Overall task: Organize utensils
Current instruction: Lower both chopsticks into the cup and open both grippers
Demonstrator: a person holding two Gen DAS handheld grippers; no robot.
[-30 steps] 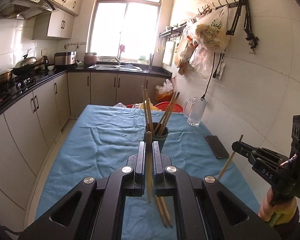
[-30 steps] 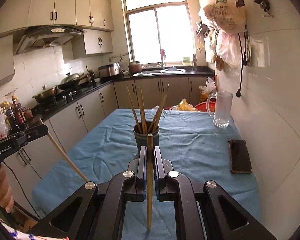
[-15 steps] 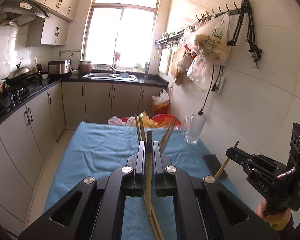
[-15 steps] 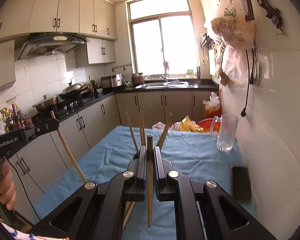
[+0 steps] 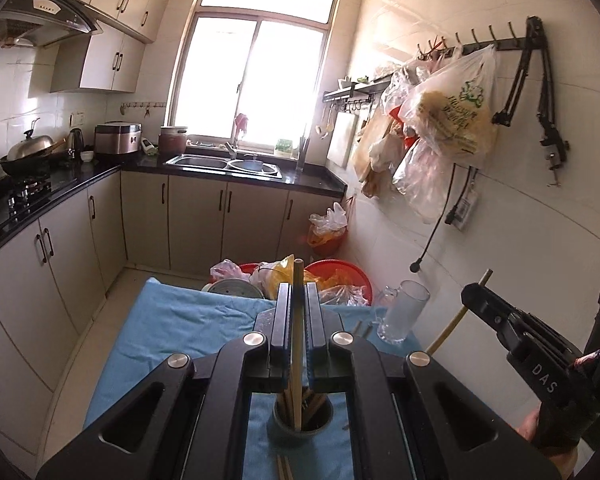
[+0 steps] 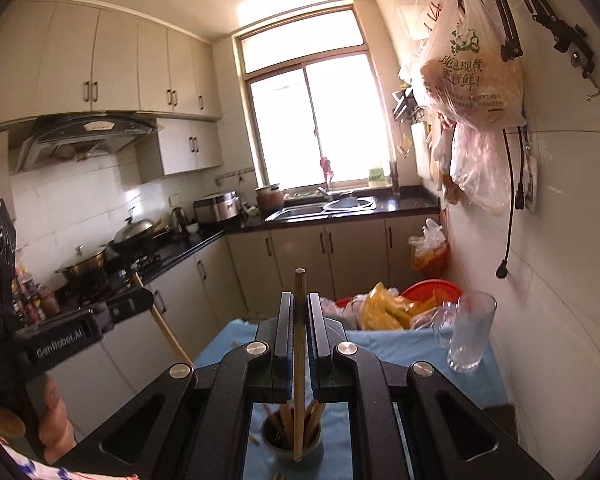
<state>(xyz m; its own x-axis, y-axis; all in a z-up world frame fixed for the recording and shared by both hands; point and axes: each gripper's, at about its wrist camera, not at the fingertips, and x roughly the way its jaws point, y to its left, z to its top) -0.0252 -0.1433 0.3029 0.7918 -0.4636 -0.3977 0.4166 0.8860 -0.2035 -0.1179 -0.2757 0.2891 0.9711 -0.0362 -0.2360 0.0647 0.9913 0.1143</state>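
My left gripper (image 5: 297, 292) is shut on a wooden chopstick (image 5: 297, 344) held upright, its lower tip inside the mouth of the dark utensil cup (image 5: 302, 426), which holds several chopsticks. My right gripper (image 6: 299, 302) is shut on another wooden chopstick (image 6: 299, 364), upright, its lower tip just over the same cup (image 6: 292, 442). Each gripper shows in the other's view: the right one (image 5: 470, 292) at the right, the left one (image 6: 146, 300) at the left. Loose chopsticks (image 5: 283, 468) lie on the blue cloth (image 5: 172, 332) in front of the cup.
A glass mug (image 5: 402, 310) stands at the table's far right by the tiled wall. Red basins with bags (image 5: 332, 276) sit beyond the table's far edge. Plastic bags (image 5: 448, 120) hang on the wall rack. Counters run along the left and back.
Both grippers have risen and moved forward over the cup, tilting the chopsticks to vertical. The cup has gone from ahead of the fingers to below them.
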